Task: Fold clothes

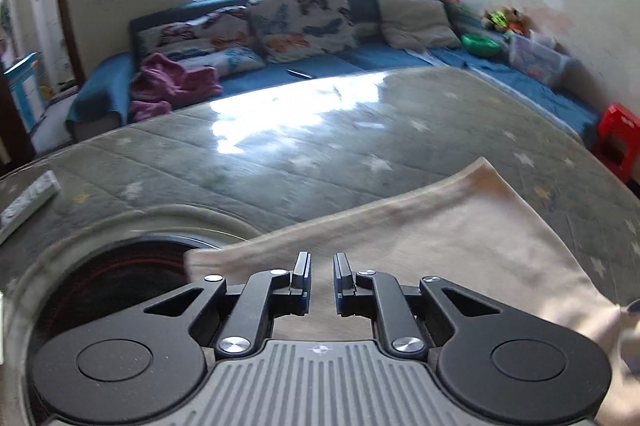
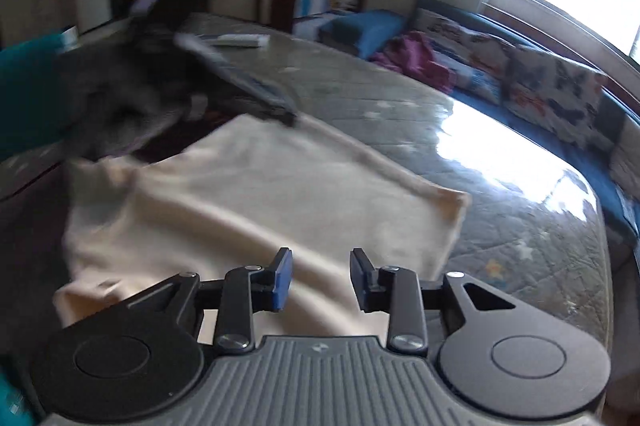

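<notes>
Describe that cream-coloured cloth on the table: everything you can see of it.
The cream cloth looks like a soft, plain knit garment or towel, with no print visible. It lies mostly flat on the quilted, star-patterned table cover, with a hemmed straight edge and one far corner showing. One side overlaps a round dark opening in the cover. In the right wrist view its near part is rumpled into soft folds. Both hand-held grippers, left and right, hover over it, open, gripping nothing.
</notes>
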